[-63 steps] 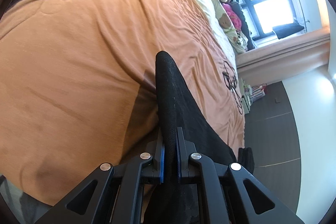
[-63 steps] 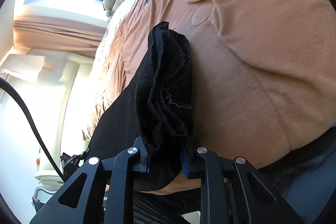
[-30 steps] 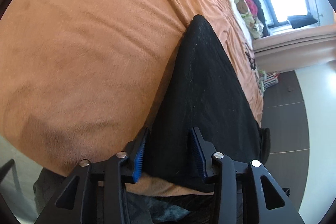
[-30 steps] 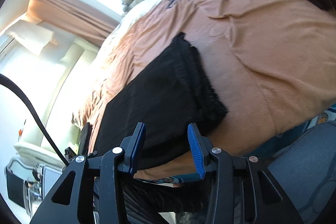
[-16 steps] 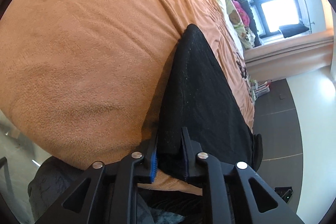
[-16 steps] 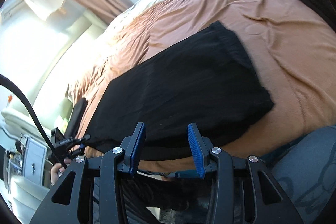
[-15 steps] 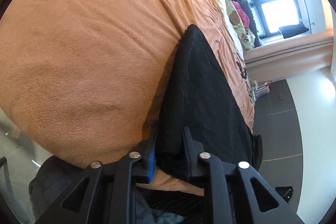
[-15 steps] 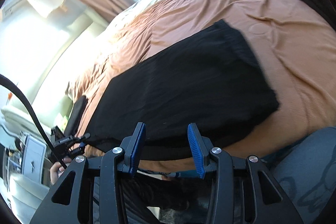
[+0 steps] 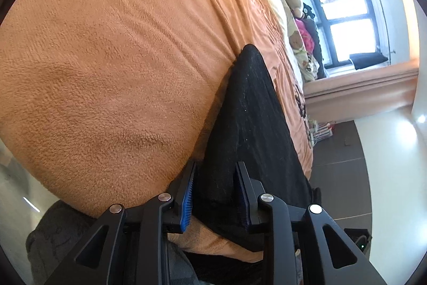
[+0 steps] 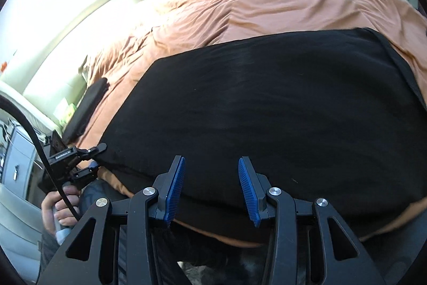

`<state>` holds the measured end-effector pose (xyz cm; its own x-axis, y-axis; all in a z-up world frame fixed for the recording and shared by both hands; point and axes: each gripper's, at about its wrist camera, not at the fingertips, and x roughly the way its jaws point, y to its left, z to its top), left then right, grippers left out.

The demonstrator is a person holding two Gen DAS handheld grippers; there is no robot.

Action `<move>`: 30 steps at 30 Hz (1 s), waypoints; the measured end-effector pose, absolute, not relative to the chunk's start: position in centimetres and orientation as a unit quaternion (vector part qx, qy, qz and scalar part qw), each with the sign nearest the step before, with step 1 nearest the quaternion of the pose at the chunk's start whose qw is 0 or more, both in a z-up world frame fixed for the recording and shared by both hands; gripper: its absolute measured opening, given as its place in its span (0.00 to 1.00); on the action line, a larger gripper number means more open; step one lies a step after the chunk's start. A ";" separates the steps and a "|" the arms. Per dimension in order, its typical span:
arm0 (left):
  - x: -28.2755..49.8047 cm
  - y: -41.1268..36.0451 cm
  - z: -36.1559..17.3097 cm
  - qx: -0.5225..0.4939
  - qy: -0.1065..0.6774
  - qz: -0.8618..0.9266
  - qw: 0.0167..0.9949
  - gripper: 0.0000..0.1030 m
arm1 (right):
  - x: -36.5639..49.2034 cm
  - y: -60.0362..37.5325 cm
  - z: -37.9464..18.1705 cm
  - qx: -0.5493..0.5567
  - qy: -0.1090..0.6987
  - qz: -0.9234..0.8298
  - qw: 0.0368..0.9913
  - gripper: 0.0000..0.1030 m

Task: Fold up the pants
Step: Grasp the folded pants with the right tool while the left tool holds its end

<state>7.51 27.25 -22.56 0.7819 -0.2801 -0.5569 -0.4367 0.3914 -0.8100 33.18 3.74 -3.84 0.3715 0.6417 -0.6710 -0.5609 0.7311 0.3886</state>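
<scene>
Orange blanket point(image 9: 120, 66) over the bed, stuffed toys point(image 9: 293, 15) by a bright window point(image 9: 344, 18), dark floor point(image 9: 344, 173)

The pants point(image 10: 267, 103) lie flat on the blanket point(image 9: 120, 58) near the bed's front edge. The left gripper point(image 9: 216, 191) sits at their left end, the right gripper point(image 10: 210, 186) before their front edge. Stuffed toys point(image 9: 296, 26) lie far behind, under the window point(image 9: 344, 18).

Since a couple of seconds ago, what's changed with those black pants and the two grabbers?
The right gripper let go of its bunched end and swung along the bed's edge; it is open. The pants now lie flat on the orange blanket. The left gripper released, re-pinched, and is opening again around the corner. The blanket stayed put.
</scene>
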 end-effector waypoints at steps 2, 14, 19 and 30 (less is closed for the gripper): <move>7.5 27.2 -22.5 -0.545 0.323 0.052 0.772 0.29 | 33.6 5.2 -3.9 0.035 0.424 0.365 0.828 0.38; 6.6 27.4 -23.2 -0.564 0.298 0.037 0.769 0.27 | 33.5 10.7 -7.3 -0.033 0.430 0.342 0.835 0.28; 6.2 27.3 -23.1 -0.567 0.294 0.037 0.769 0.27 | 31.9 10.4 -7.5 -0.042 0.437 0.348 0.828 0.25; 6.0 27.8 -23.6 -0.588 0.287 0.032 0.756 0.27 | 33.3 9.3 -5.5 -0.035 0.451 0.344 0.823 0.08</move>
<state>5.96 27.76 -23.56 0.8332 -0.2891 -0.4713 -0.3859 0.3064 -0.8702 33.26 9.32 -5.54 0.3561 0.5351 -0.7660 -0.5983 0.7603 0.2529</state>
